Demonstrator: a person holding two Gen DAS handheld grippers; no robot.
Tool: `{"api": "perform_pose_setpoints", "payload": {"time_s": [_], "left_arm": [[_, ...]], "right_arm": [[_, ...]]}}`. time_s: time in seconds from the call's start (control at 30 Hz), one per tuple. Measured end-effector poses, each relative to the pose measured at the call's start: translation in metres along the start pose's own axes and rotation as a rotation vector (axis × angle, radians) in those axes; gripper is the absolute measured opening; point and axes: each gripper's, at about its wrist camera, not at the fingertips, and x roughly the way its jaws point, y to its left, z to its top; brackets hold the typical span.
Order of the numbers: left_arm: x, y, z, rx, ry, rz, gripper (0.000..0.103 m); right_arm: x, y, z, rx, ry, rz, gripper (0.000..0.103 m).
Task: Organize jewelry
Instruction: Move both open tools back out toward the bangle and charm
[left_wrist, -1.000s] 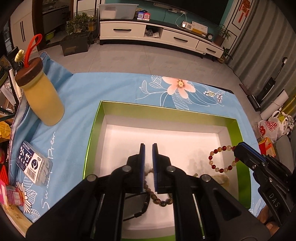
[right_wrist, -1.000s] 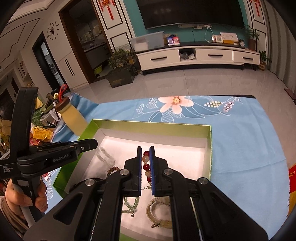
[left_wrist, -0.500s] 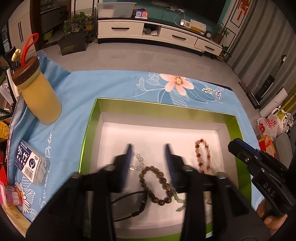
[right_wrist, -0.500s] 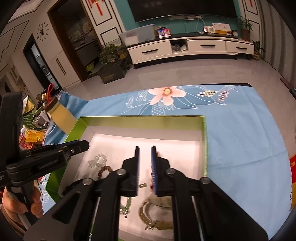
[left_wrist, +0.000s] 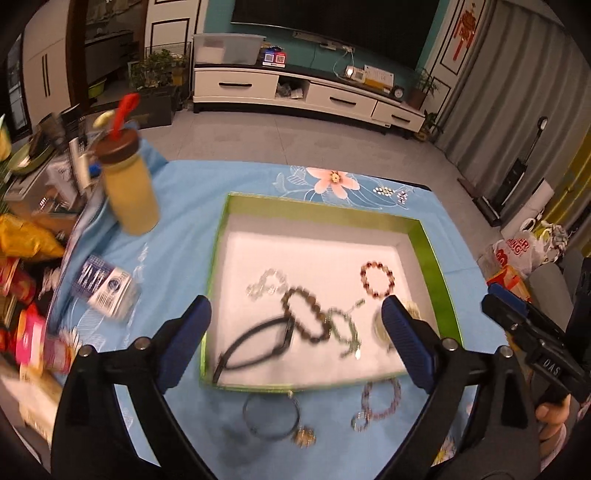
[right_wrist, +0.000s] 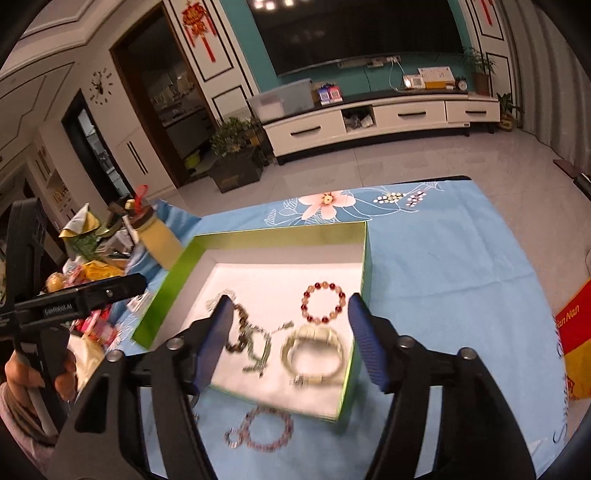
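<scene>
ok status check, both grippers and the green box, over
Left gripper and right gripper just opened, both empty. Red beaded bracelet lies inside green-walled white-floored box. Purple beaded bracelet on blue cloth outside box. Nothing in the way.

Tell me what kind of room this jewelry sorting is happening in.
Most likely a home living room: a large dark TV hangs over a long white media cabinet, the floor is tiled, and potted plants stand nearby. The green tray sits on a table under a blue floral cloth.

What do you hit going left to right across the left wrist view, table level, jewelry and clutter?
Pink packet → barcode pack → yellow bottle → black cord loop → brown bead bracelet → red bead bracelet → green box right wall → right gripper.
</scene>
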Motion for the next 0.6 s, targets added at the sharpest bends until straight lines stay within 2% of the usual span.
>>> {"api": "perform_pose_setpoints", "payload": {"time_s": [0.07,0.27,0.47,0.6], "left_arm": [[-0.011,0.008,-0.016,-0.007,0.002,0.013,0.100],[-0.033,0.029,-0.071,-0.022,0.023,0.065,0.101],[-0.042,0.039,-0.126,-0.092,0.042,0.058,0.101],[-0.049,0.030,-0.156,-0.061,0.012,0.077,0.101]], "right_arm": [[-0.016,0.001,-0.009,-0.009,-0.013,0.006,0.066],[-0.050,0.009,-0.042,-0.054,-0.012,0.034,0.067],[-0.059,0.019,-0.084,-0.083,0.063,0.046,0.067],[-0.056,0.021,-0.114,-0.067,0.114,0.052,0.067]]}}
